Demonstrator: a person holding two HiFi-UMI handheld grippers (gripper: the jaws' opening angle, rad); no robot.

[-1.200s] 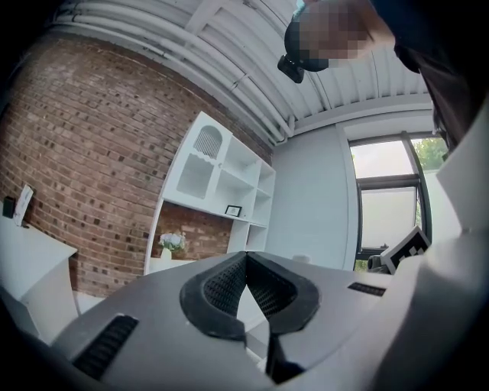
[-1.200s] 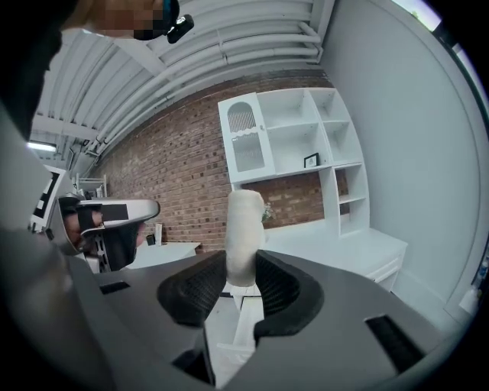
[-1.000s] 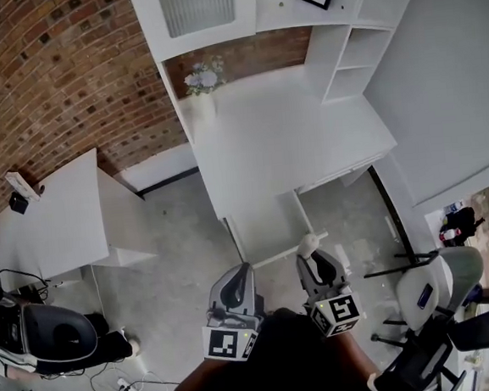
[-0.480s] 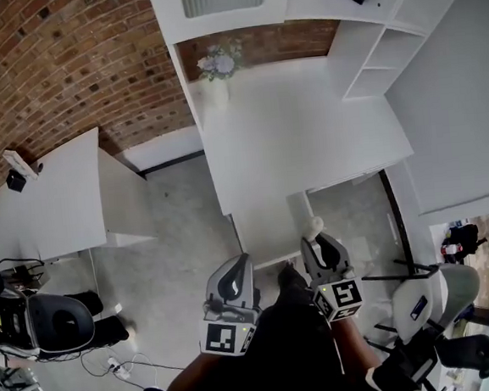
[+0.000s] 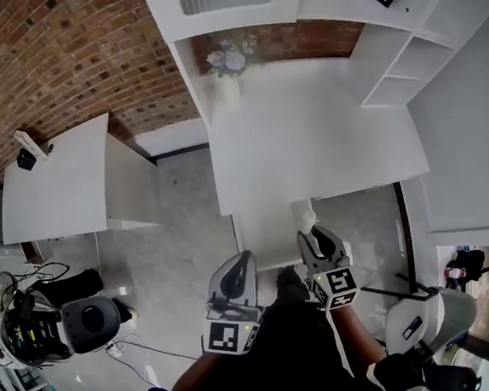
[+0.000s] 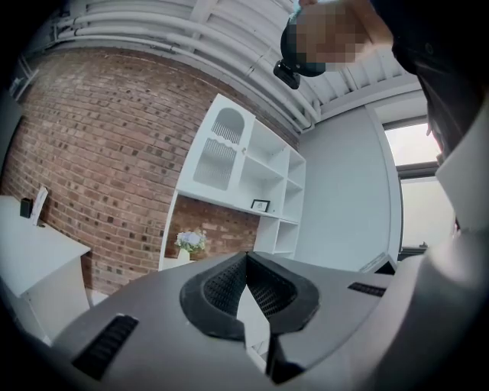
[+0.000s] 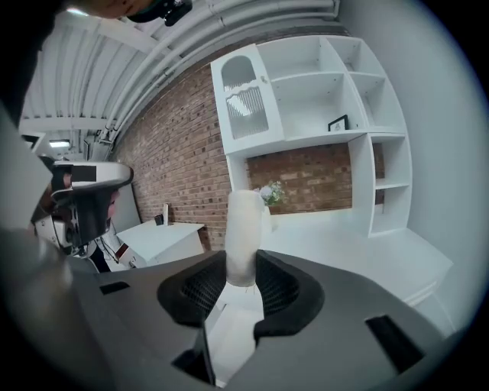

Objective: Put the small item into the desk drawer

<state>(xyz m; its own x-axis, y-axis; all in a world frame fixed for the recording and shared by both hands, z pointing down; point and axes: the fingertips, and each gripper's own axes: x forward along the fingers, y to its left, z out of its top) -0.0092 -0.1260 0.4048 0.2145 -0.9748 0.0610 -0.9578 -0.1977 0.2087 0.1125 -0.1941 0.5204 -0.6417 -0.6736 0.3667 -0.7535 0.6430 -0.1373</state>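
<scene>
- Far to the left of both pairs of jaws, a white rectangular side table [image 5: 57, 190] stands against the red brick wall [image 5: 62, 53]. A strip of grey concrete floor [image 5: 188, 229] runs between its right edge and the desk's left edge.
- Left of and behind the left jaws, a black office chair [image 5: 85, 319] sits on that floor, well apart from them.
- The grey left gripper [image 5: 245, 260] has its jaws together at the tips, with nothing between them. It hangs over open floor, just outside the drawer's left edge.
- Ahead of and between the two pairs of jaws, a white open drawer [image 5: 265, 235] juts from the front edge of the large white desk [image 5: 308, 142].
- The grey right gripper [image 5: 314, 235] is clamped on the small white cylindrical item [image 5: 310, 221]. The right gripper view shows the item [image 7: 244, 225] standing upright out of the pads. In the head view it sits at the drawer's right edge.
- Beyond the jaws, the desk top stretches wide. A white vase of pale flowers [image 5: 231, 64] stands at its back left corner.
- Right of the right jaws, floor shows under the desk's front edge, and a white chair [image 5: 417, 324] stands behind and to the right, apart from the gripper.
- Far ahead on the right, white open shelving [image 5: 418, 39] rises from the desk's back edge.
</scene>
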